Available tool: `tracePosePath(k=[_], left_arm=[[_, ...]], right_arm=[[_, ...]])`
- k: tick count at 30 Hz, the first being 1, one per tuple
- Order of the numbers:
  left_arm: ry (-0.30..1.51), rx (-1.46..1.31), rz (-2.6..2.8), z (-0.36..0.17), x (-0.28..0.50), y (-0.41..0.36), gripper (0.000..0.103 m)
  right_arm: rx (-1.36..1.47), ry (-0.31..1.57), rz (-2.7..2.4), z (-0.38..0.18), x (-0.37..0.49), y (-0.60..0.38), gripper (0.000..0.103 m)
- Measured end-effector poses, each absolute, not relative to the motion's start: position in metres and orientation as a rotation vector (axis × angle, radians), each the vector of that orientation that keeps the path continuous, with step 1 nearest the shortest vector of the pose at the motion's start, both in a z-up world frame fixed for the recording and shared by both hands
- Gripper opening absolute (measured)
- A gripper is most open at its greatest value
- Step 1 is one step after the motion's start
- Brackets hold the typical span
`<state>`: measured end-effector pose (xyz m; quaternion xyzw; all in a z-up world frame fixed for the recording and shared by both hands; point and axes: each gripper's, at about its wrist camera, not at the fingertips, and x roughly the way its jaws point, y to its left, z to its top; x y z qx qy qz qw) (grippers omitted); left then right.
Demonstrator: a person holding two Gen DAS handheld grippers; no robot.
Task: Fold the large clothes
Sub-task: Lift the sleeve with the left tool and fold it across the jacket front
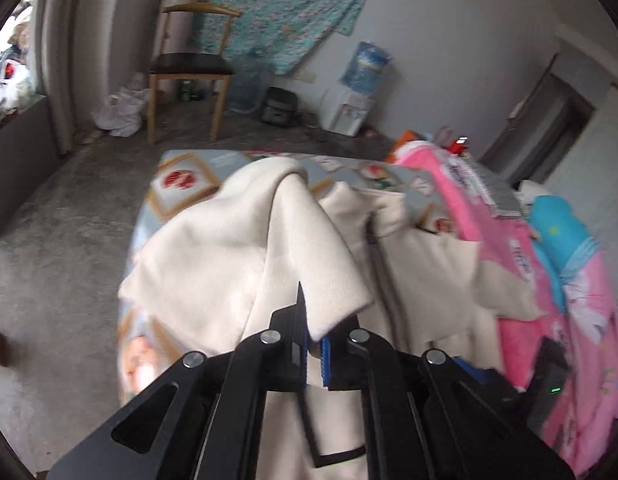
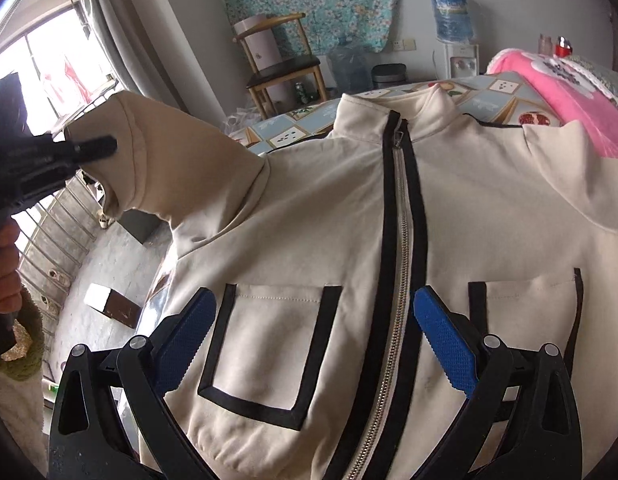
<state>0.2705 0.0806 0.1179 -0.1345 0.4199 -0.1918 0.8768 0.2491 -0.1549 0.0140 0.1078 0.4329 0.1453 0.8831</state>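
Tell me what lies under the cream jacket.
Under the cream jacket a patterned sheet with picture squares shows past the collar and shoulder, and a pink quilt lies beside it. Whatever is beneath the jacket's body is covered.

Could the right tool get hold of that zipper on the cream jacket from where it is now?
Probably yes. The right tool is open just above the jacket, its blue pads either side of the zipper, with nothing between. The left tool grips the sleeve cuff off to the side.

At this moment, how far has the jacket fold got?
Done: the cream jacket lies zipped, front up, on the bed. In hand: the left gripper is shut on the sleeve cuff, lifted off the bed. Left: every fold; the right gripper is open over the pockets.
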Motion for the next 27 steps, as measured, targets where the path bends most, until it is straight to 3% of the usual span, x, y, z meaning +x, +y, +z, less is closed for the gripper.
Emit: tracePosePath(k=[4, 8, 11, 19, 27], left_arm=[[0.906, -0.283, -0.560, 0.120, 0.277, 0.007, 0.009], [0.960, -0.251, -0.553, 0.098, 0.274, -0.032, 0.041], [0.932, -0.265, -0.507, 0.091, 0.267, -0.021, 0.048], [0.917, -0.096, -0.111, 0.062, 0.240, 0.058, 0.053], [1.040, 0.076, 0.050, -0.025, 0.235, 0.077, 0.053]], right_arm=[[0.256, 0.898, 0.257, 0.013, 0.242, -0.173, 0.096], [0.279, 0.917, 0.210, 0.008, 0.231, -0.197, 0.096], [0.298, 0.927, 0.171, 0.005, 0.225, -0.224, 0.096], [0.508, 0.974, 0.322, 0.007, 0.259, -0.263, 0.089], [0.673, 1.212, 0.380, -0.041, 0.341, -0.245, 0.059]])
